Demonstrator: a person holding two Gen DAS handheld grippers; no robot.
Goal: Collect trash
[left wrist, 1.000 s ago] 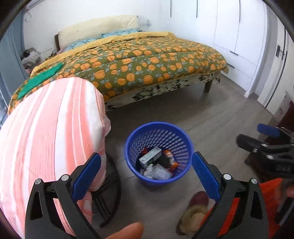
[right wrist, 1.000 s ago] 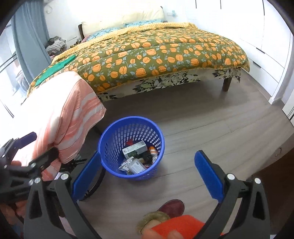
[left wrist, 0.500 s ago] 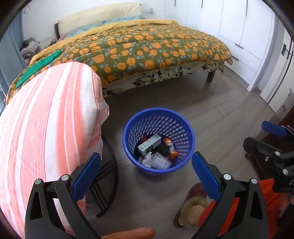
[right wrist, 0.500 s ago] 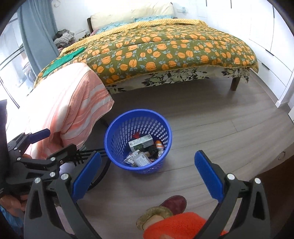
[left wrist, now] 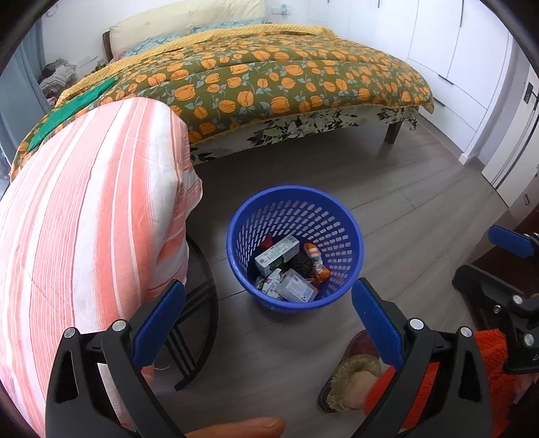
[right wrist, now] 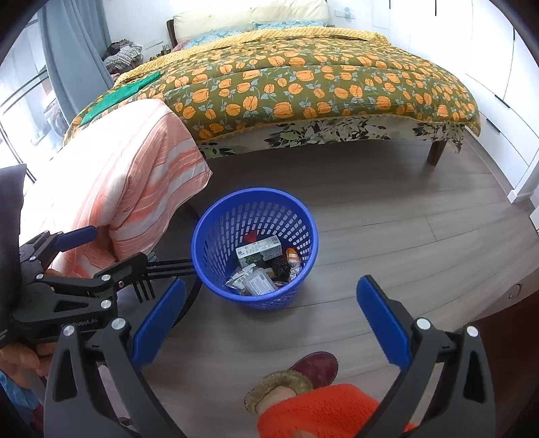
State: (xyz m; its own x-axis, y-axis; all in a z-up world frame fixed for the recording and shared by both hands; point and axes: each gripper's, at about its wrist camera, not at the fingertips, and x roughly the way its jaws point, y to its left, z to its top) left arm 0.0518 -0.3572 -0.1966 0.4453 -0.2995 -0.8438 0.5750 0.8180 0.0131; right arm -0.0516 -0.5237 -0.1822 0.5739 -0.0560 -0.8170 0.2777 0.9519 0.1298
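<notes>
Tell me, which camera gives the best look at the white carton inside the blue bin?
The left wrist view: the white carton appears larger there, lying on the trash in the blue bin. The right wrist view shows the same carton smaller, farther off.

Black clamp frames, blue fingers [left wrist: 158,320]

You're in a home bedroom: big bed [right wrist: 303,77] with an orange-flower quilt, pillows [right wrist: 249,15] at the headboard, white wardrobes [left wrist: 468,50], curtain [right wrist: 74,54], wood-look floor [right wrist: 387,219].
</notes>
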